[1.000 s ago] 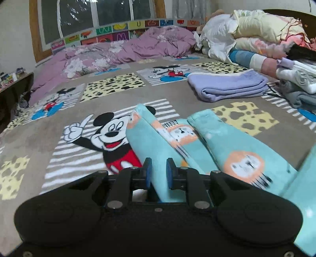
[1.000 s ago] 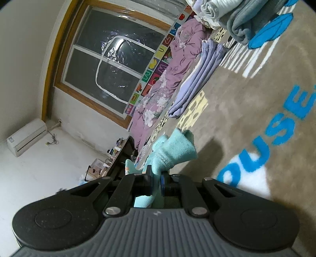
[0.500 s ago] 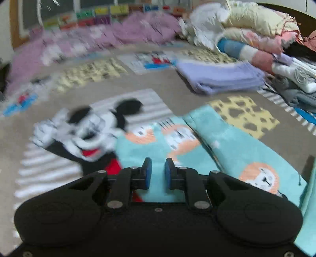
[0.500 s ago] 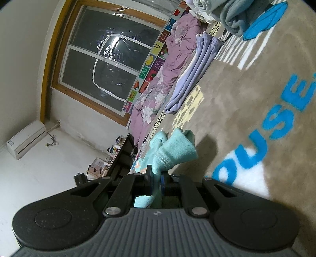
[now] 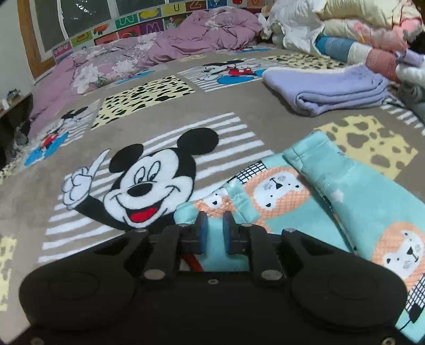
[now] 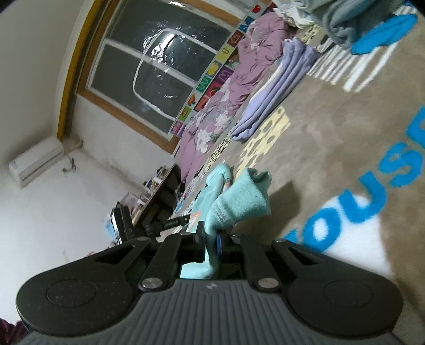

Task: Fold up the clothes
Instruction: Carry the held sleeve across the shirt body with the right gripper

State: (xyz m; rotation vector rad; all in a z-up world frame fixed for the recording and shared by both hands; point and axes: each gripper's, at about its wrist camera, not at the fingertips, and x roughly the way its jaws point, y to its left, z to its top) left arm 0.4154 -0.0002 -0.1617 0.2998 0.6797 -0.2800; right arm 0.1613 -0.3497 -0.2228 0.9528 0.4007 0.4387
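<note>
A bed (image 5: 239, 116) fills most of both views, covered by a brown blanket (image 5: 148, 122) printed with cartoon mice, yellow spotted squares and blue letters. Along its far edge lies a rumpled purple quilt (image 5: 186, 39), with a heap of bedding (image 5: 345, 24) at the right. A folded lavender towel (image 5: 332, 90) rests on the blanket, well apart from the garment.

The turquoise garment (image 5: 345, 196), printed with orange lions, lies spread on the blanket in the left wrist view, its near corner running between the fingers of the left hand-held gripper (image 5: 214, 229). Those fingers stand slightly apart; whether they pinch the cloth cannot be told.

The right hand-held gripper (image 6: 211, 241) is clamped on the garment's ribbed cuff (image 6: 239, 204), held just above the blanket.
</note>
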